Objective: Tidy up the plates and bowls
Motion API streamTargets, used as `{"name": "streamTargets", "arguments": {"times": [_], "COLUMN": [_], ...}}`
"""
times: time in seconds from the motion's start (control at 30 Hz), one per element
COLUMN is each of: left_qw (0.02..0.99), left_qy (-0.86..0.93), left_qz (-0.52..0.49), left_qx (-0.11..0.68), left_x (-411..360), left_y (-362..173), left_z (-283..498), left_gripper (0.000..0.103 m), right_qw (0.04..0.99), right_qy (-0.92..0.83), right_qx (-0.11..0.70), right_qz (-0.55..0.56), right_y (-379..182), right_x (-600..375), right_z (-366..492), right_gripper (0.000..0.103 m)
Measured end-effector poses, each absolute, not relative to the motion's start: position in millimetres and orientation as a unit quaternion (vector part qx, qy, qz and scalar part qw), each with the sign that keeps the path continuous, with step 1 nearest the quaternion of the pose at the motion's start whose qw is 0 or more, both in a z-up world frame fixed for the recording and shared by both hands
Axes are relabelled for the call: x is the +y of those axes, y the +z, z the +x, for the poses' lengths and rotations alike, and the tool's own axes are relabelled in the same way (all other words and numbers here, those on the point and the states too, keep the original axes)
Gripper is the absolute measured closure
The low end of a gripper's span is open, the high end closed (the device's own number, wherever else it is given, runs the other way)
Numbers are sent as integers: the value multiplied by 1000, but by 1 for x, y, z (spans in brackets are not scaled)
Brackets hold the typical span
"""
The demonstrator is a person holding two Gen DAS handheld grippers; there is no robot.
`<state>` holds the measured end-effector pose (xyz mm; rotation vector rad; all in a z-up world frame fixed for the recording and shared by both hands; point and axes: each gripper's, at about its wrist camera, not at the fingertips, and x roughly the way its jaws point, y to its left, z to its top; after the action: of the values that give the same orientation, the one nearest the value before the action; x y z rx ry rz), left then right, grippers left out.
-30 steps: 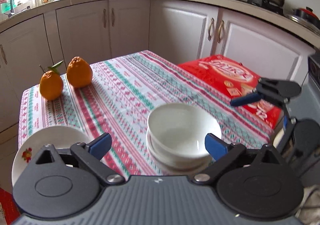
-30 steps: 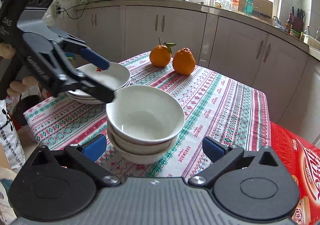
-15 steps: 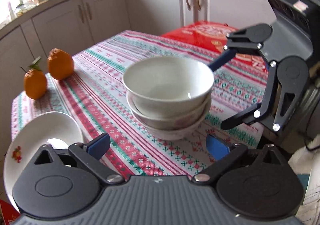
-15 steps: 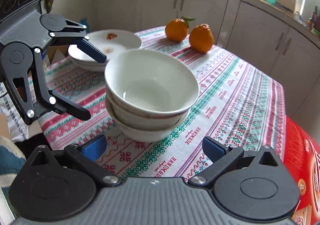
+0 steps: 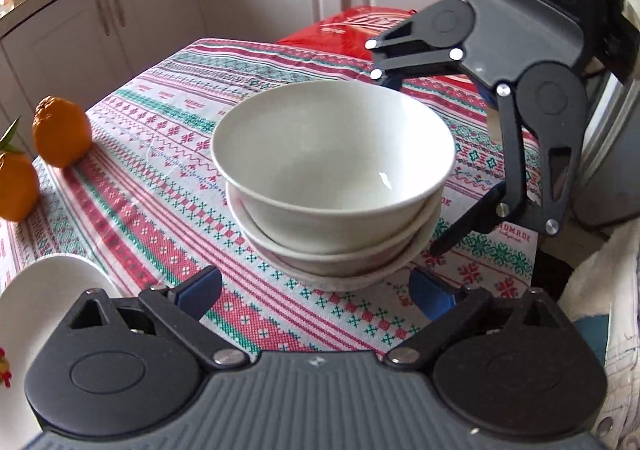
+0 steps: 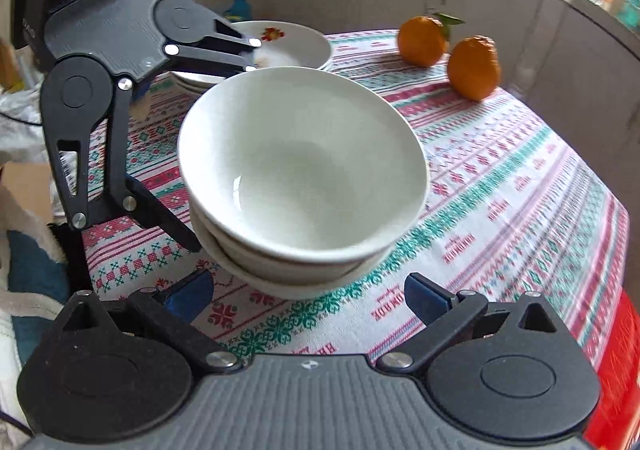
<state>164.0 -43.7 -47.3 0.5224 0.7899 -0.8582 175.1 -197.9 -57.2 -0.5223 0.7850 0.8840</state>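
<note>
A stack of three white bowls (image 5: 332, 177) stands on the patterned tablecloth (image 5: 160, 185), also in the right wrist view (image 6: 304, 173). My left gripper (image 5: 316, 292) is open, its fingers wide on either side of the stack's base, just in front of it. My right gripper (image 6: 306, 296) is open likewise, at the stack's other side. Each gripper shows in the other's view, jaws spread around the stack: the right one (image 5: 404, 165), the left one (image 6: 224, 145). A stack of white plates with a flower print (image 6: 280, 45) sits behind the left gripper; its edge shows in the left wrist view (image 5: 44, 290).
Two oranges (image 6: 452, 49) lie at the far side of the table, also in the left wrist view (image 5: 40, 153). A red snack box (image 5: 360, 29) lies at the table's end. White kitchen cabinets (image 5: 240, 1) surround the table.
Both grippers have dropped lower and moved in close to the bowl stack from opposite sides, jaws staying open. The bowls have not moved.
</note>
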Motion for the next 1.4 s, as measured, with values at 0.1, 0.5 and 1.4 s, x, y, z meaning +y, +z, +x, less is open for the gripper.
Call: {"name": "streamTargets", "arguments": {"times": [0.1,0.5,1.4], "left_qw": [795,770,758], "left_qy": [-413,-456,-479], "left_qz": [251,250,257], "left_qx": [366,370,359], "left_x": [-46,-49,-44], "left_y": [-46,-42,-35], "left_z": [166,175,181], "left_gripper": [8,22,23], "right_qw": [788,767,765], "right_qy": [425,454,449], "right_qx": [366,374,387], "right_qz": [-256,-257,-253], "right_y": [-56,-52,-47], "right_x": [-194,-190,-187], "right_z": [179,188,190], "right_gripper": [1,15,15]}}
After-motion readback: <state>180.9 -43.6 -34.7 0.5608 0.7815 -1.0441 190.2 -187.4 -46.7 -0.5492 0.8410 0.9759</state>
